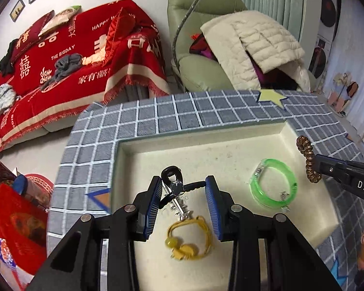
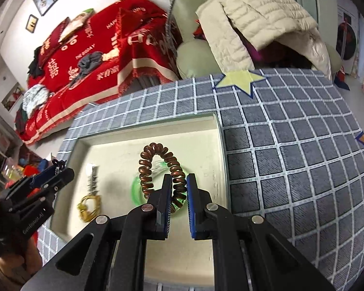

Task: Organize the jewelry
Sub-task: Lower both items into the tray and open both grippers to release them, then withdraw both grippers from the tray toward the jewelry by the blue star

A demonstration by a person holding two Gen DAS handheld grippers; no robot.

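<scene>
Left wrist view shows your left gripper (image 1: 183, 189) with its jaws parted around a black looped hair clip with a silver charm (image 1: 172, 181), which leans on the left pad but is not squeezed. Below it, inside the shallow cream tray (image 1: 230, 143), lie a yellow cord bracelet with a bead (image 1: 190, 237) and, further right, a translucent green plastic bangle (image 1: 274, 184). Your right gripper (image 2: 177, 189) is clamped on one side of a brown spiral coil hair tie (image 2: 157, 167), held up above the tray floor and over the green bangle; from the left camera it hangs near the tray's right wall. The tray sits on a grey checked cloth (image 2: 291, 145). To finish this step well, I judge you should lower the coil to a bare patch of the tray away from the bangle, then release gently so it does not spring or roll. With the clip, close squarely on its body, not the dangling charm.
</scene>
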